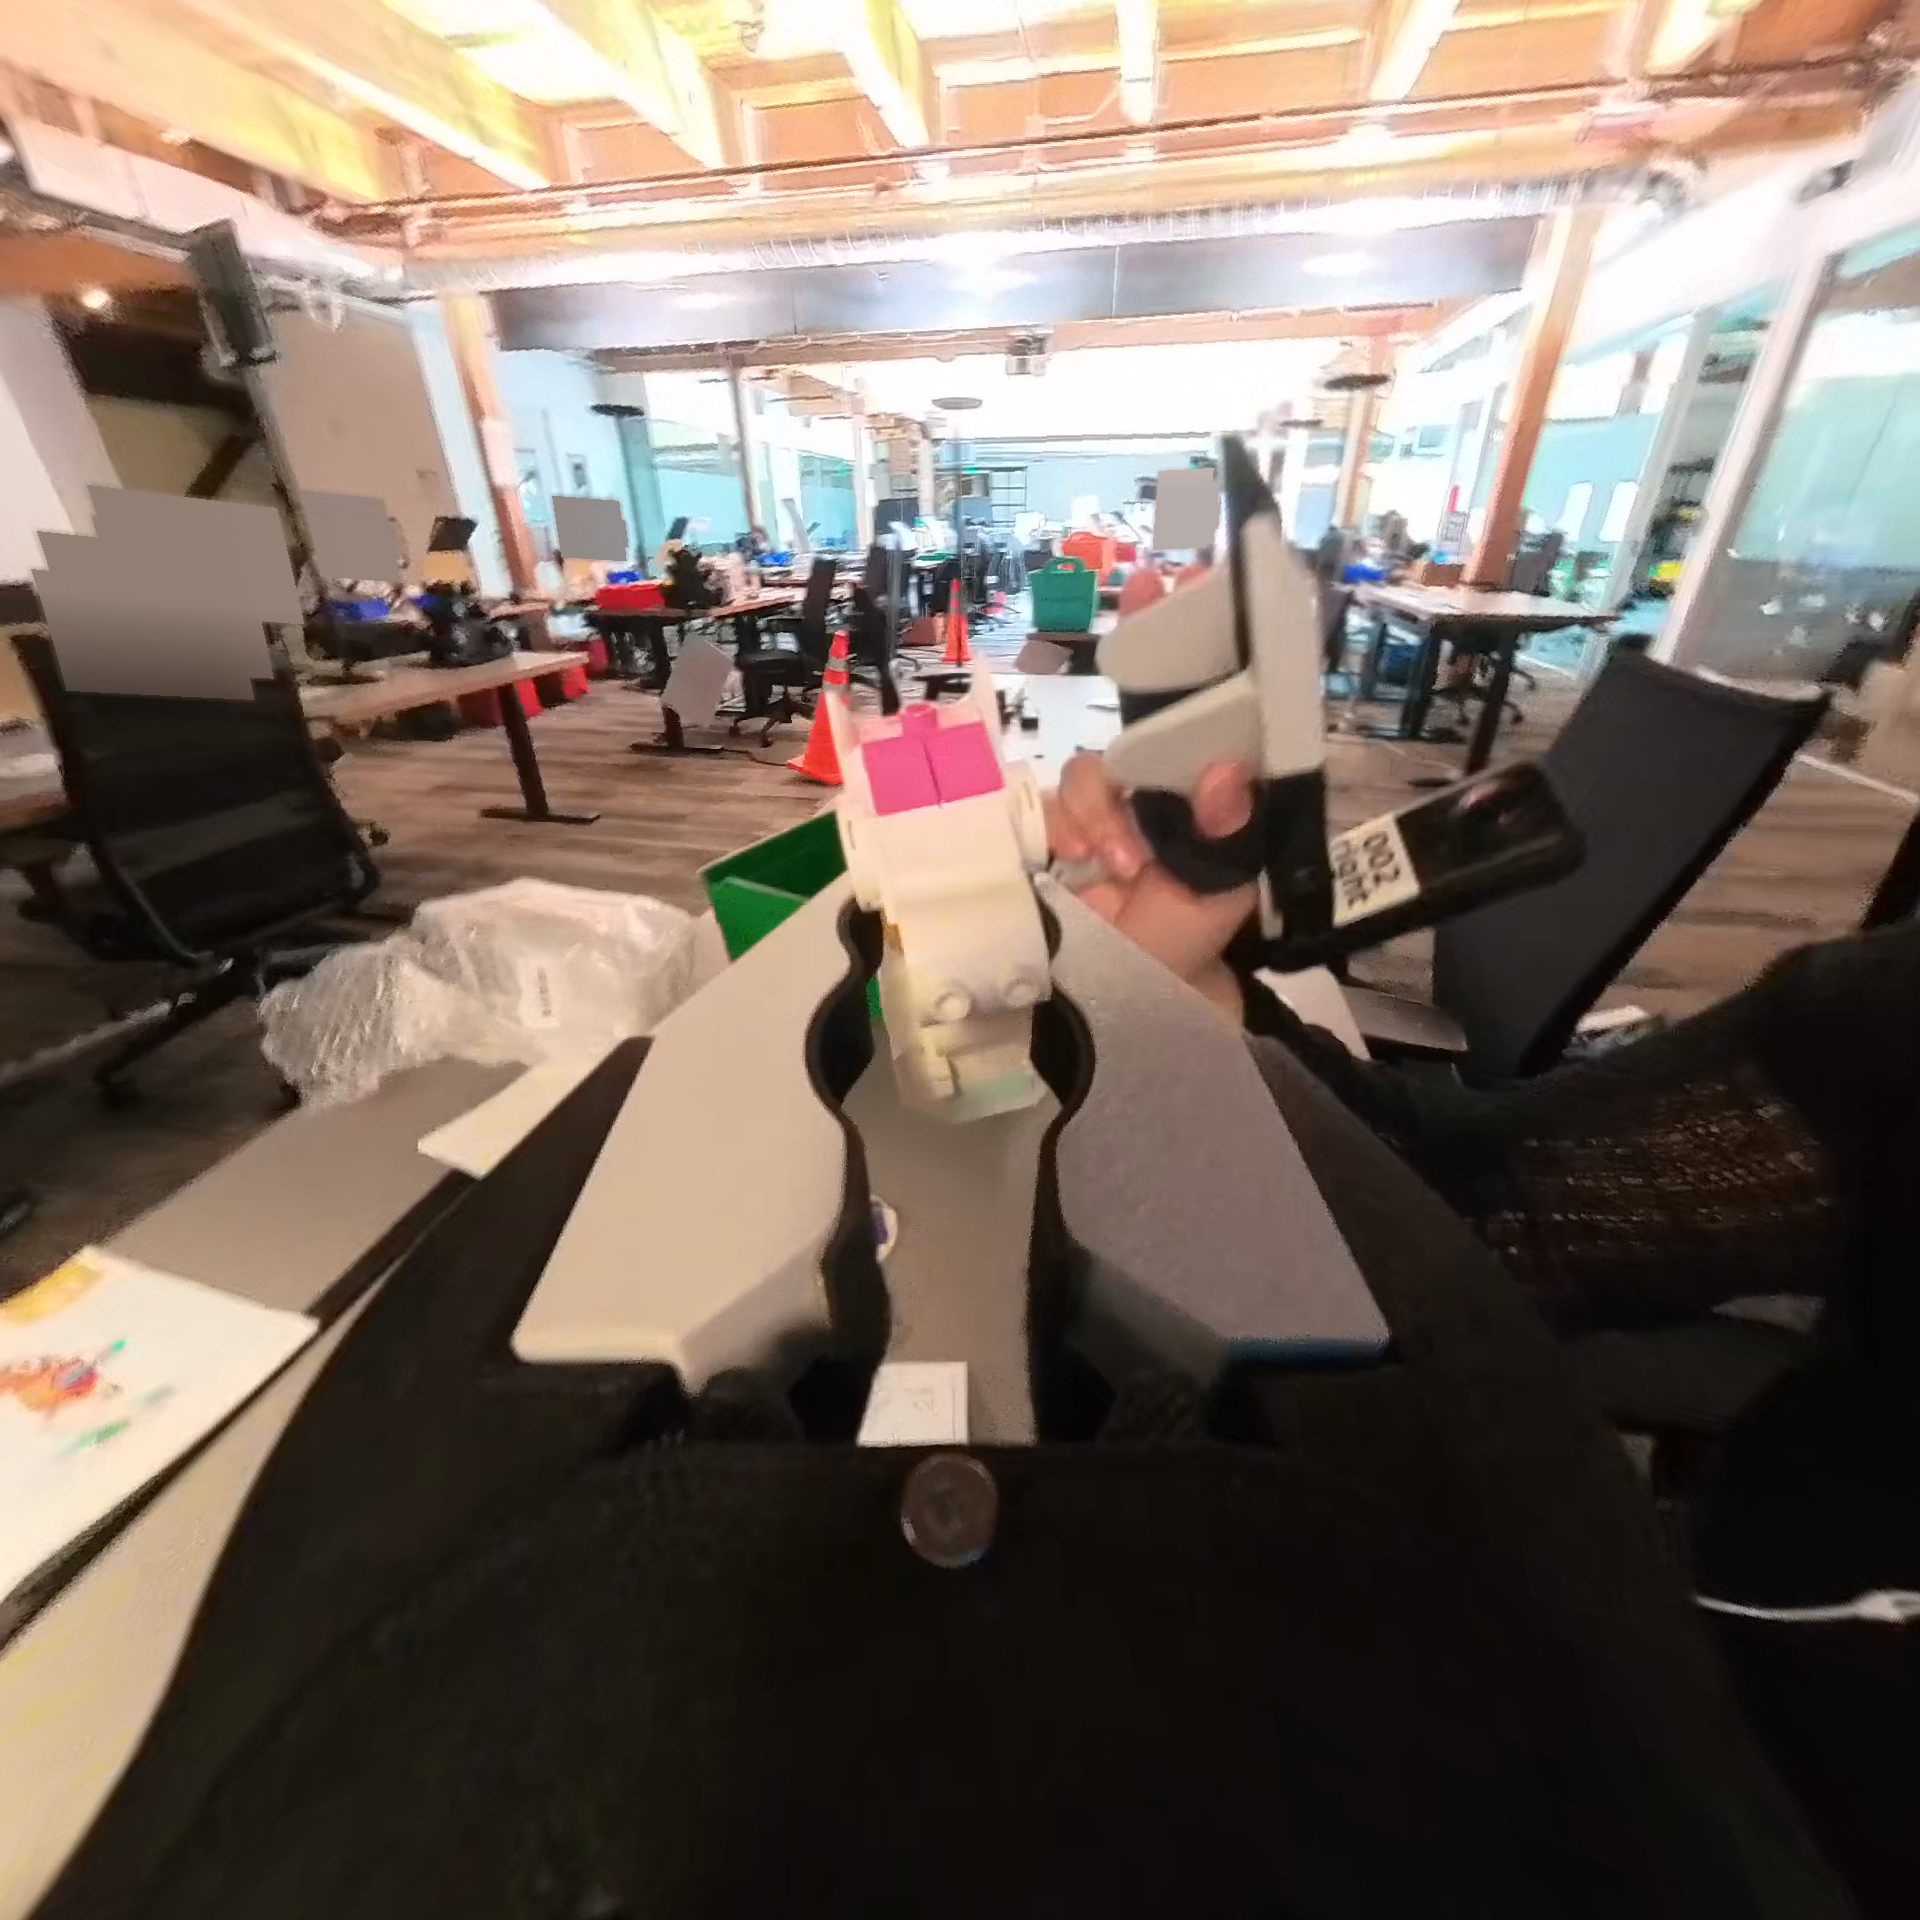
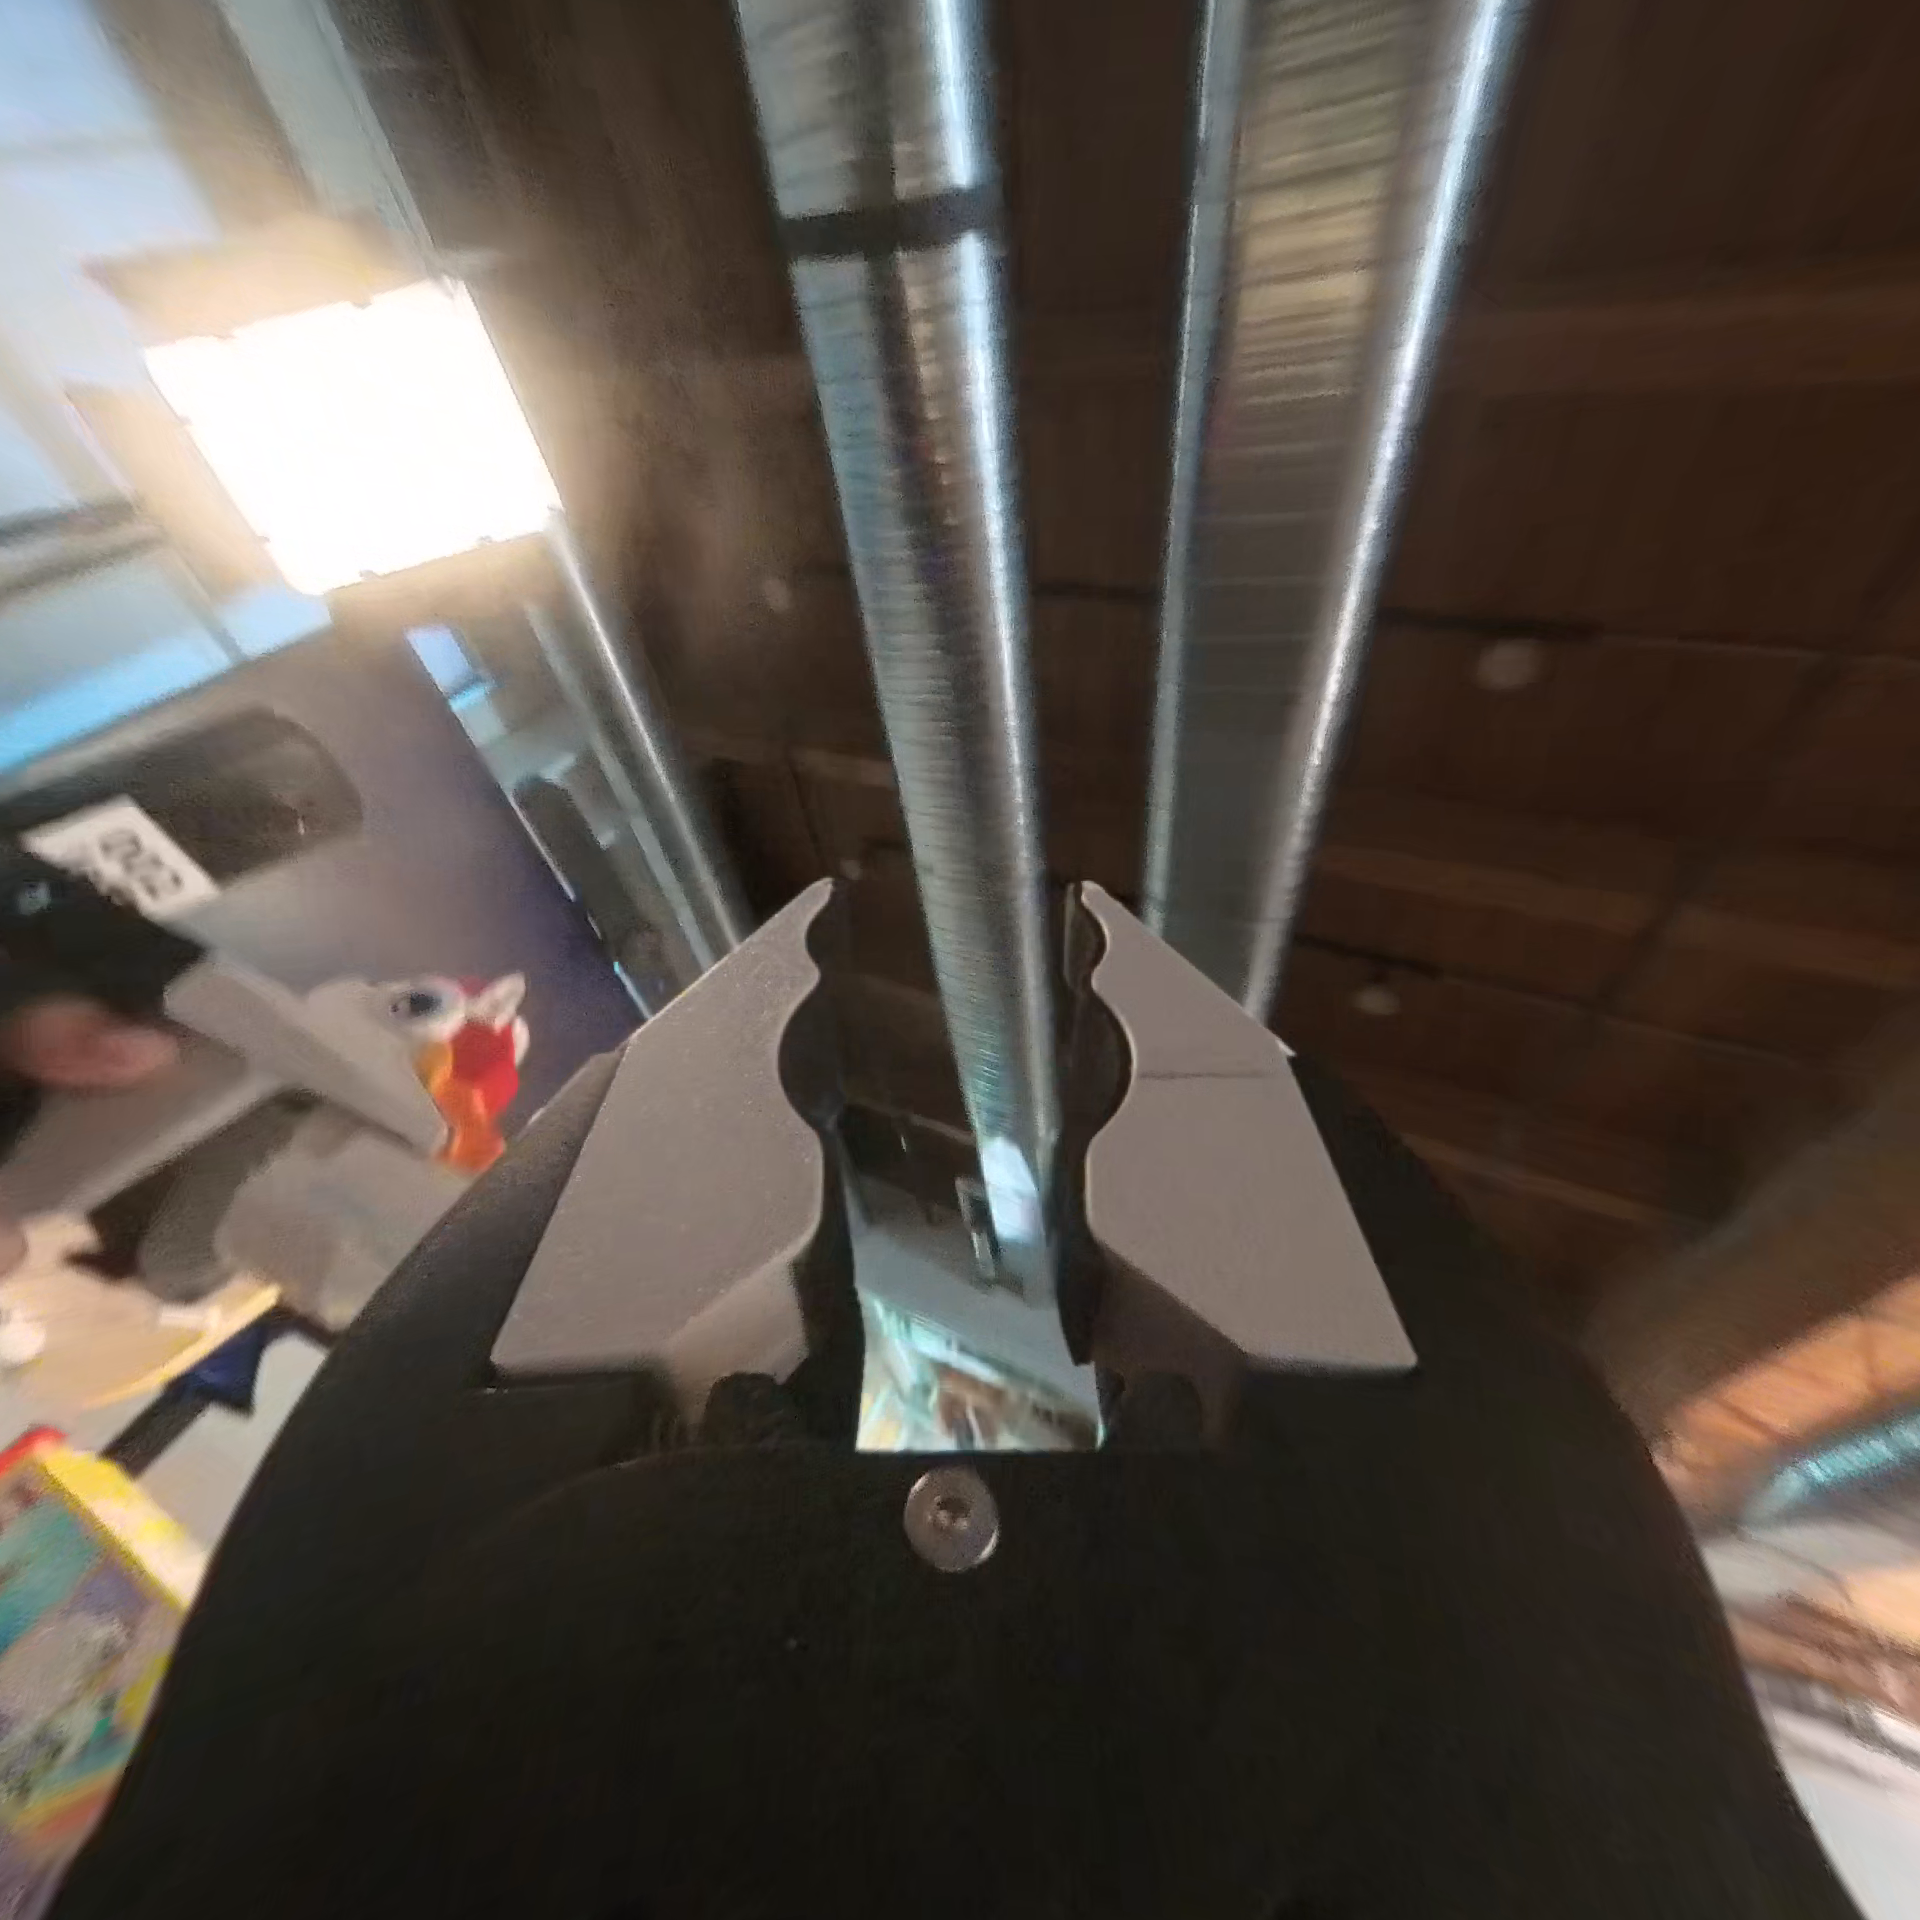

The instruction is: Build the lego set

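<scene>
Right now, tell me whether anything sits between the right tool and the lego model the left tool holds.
Nothing visible does. The right tool points up at the ceiling, open and empty. The lego model, gripped by the left tool, is off to its side, with open air between them.

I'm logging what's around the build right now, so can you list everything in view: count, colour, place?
Lego model: one, white with pink bricks, held up between the left gripper's fingers.
Green box: one, on the desk behind the model.
Plastic bag: one, clear and crumpled, on the desk at left.
Instruction booklet: one, white with colour print, desk's near-left edge.
Lego box: one, multicoloured, lower left of the right wrist view.
Traffic cones: two, orange, on the floor beyond.
Office chair: one near, black, at left.
Ceiling pipes: two, metal, overhead.
Left gripper: grey fingers, shut on the model.
Right gripper: grey fingers, empty, pointing at the ceiling.
Hand: one, gripping the right gripper's handle.
</scene>
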Demonstrator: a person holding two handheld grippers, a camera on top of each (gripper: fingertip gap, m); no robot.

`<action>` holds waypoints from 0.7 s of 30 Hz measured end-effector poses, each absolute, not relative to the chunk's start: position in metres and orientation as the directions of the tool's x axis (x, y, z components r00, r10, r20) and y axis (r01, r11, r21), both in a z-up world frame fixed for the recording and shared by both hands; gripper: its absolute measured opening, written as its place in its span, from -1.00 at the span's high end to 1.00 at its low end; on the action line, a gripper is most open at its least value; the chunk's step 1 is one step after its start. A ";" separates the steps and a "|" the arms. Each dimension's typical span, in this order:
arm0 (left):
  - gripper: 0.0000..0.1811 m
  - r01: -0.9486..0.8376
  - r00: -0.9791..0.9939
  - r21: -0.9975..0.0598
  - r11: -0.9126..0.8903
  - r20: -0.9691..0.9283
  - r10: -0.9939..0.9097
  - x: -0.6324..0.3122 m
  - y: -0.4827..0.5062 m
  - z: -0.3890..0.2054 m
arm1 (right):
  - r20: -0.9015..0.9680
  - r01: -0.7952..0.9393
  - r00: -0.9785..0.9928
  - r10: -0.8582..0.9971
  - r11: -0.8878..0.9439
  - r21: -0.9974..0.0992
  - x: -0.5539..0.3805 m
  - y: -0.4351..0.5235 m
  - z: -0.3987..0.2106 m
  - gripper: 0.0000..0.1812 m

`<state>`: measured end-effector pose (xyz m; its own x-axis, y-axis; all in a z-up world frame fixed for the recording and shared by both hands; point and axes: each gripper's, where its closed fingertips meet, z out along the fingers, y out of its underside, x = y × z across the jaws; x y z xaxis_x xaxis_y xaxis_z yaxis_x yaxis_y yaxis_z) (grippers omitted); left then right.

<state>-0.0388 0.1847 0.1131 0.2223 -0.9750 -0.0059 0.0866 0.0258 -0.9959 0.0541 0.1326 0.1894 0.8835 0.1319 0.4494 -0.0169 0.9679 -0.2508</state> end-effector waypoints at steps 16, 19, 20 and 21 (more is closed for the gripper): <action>0.72 -0.163 0.813 -0.961 0.222 -0.259 -0.522 -0.132 0.219 -0.050 | 0.595 0.313 0.707 0.382 0.585 -0.748 0.044 0.270 -0.051 0.50; 0.71 -0.132 0.813 -0.978 0.164 -0.202 -0.546 -0.133 0.220 -0.059 | 0.639 0.385 0.677 0.366 0.563 -0.731 0.040 0.274 -0.061 0.57; 0.71 -0.097 0.811 -0.982 0.165 -0.174 -0.559 -0.133 0.218 -0.058 | 0.646 0.403 0.673 0.359 0.554 -0.728 0.039 0.275 -0.063 0.59; 0.71 -0.064 0.804 -0.985 0.163 -0.148 -0.576 -0.132 0.216 -0.056 | 0.653 0.418 0.670 0.353 0.549 -0.724 0.039 0.276 -0.064 0.62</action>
